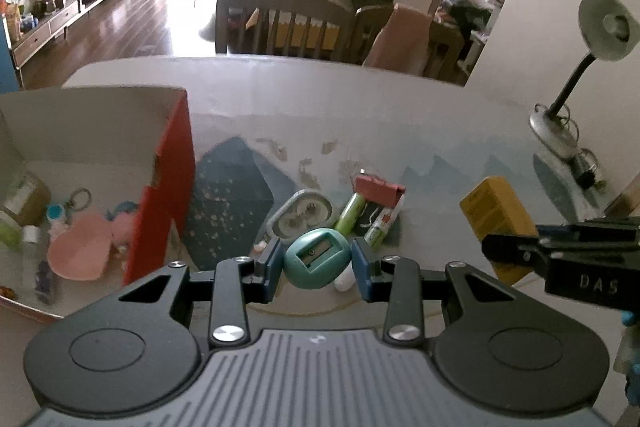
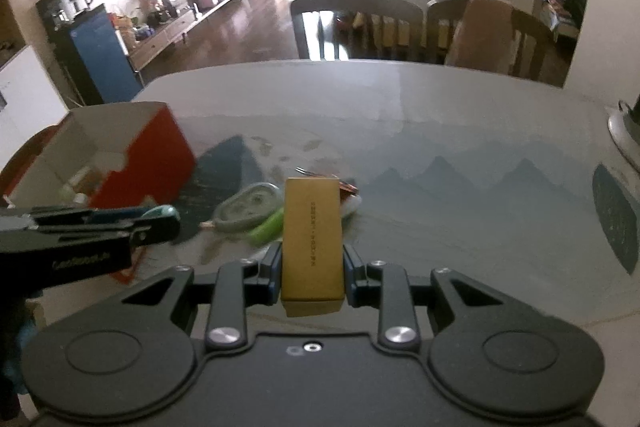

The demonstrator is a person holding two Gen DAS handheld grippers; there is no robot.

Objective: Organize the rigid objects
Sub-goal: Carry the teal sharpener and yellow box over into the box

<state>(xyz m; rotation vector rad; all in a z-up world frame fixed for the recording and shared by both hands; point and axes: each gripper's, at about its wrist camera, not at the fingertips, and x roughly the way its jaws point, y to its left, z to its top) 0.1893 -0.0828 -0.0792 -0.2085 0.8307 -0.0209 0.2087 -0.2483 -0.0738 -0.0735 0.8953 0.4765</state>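
Note:
My left gripper [image 1: 318,263] is shut on a round teal pencil sharpener [image 1: 318,259], held above the table. My right gripper [image 2: 312,267] is shut on a yellow-brown box [image 2: 312,235], also lifted; that yellow box [image 1: 498,223] shows at the right of the left wrist view with the right gripper's fingers [image 1: 516,251] on it. On the table beyond lie a grey oval case [image 1: 300,213], a green tube [image 1: 350,213], and a red binder clip [image 1: 378,189]. At the left stands an open red-sided cardboard box [image 1: 160,203] with a pink heart-shaped item [image 1: 80,251] and other small things inside.
A desk lamp [image 1: 568,87] stands at the table's far right on a round base. Wooden chairs [image 2: 356,23] line the far edge. The table cover [image 2: 460,147] has a mountain print. The left gripper [image 2: 156,227] reaches in from the left in the right wrist view.

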